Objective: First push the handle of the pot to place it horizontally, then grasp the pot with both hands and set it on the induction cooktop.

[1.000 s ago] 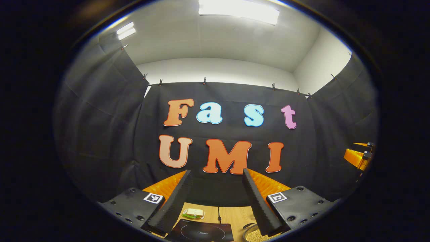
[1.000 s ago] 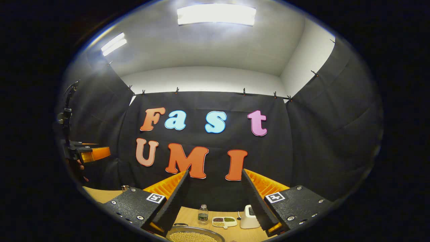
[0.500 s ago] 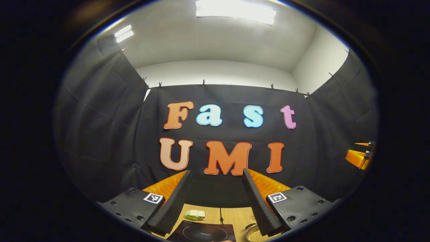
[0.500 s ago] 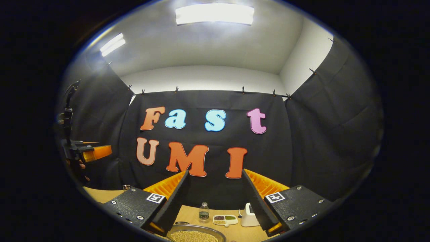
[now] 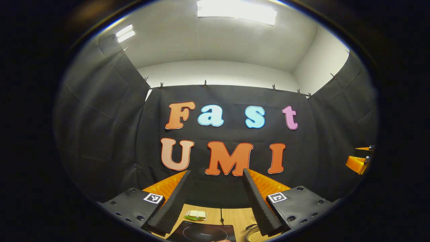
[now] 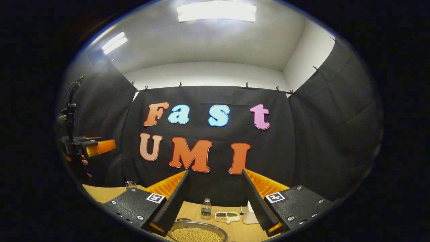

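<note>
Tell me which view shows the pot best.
The right gripper view: the pot sits low between that gripper's open fingers, its round rim and grainy filling plain. The left gripper view catches only a sliver of the pot at the bottom edge, beside the induction cooktop.

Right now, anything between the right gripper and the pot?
Nothing visible. The right gripper hangs open above the pot, which is full of beans; the bottle and the divided dish stand farther back.
</note>
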`<action>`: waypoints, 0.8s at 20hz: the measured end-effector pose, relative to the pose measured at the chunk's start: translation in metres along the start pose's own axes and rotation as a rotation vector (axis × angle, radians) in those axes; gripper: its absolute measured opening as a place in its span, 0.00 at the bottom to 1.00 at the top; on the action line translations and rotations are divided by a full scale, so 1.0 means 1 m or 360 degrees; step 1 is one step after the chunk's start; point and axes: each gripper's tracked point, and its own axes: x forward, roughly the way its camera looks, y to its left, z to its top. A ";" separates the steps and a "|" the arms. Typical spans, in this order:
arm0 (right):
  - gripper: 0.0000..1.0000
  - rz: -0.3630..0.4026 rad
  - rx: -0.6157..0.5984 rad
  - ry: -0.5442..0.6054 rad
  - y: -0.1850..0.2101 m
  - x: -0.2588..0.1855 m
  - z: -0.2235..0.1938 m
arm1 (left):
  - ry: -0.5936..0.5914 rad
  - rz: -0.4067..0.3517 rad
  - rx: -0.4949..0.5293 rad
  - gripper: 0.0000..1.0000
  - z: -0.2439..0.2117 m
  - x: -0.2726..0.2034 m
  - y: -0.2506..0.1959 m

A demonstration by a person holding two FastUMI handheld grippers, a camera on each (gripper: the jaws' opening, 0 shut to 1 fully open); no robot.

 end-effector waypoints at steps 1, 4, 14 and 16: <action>0.93 -0.0001 -0.0003 0.0007 0.000 -0.001 -0.001 | 0.0003 0.0001 0.0003 0.98 0.000 0.000 0.002; 0.93 0.0013 -0.0006 0.0036 0.005 -0.004 -0.009 | 0.0007 0.0016 -0.0006 0.97 -0.003 0.002 0.007; 0.90 0.0095 0.0013 0.0313 0.023 -0.026 -0.087 | 0.0064 0.0020 -0.0010 0.98 -0.025 0.006 0.014; 0.87 0.0120 0.0021 0.0415 0.027 -0.032 -0.114 | 0.0072 0.0023 -0.0018 0.98 -0.028 0.007 0.017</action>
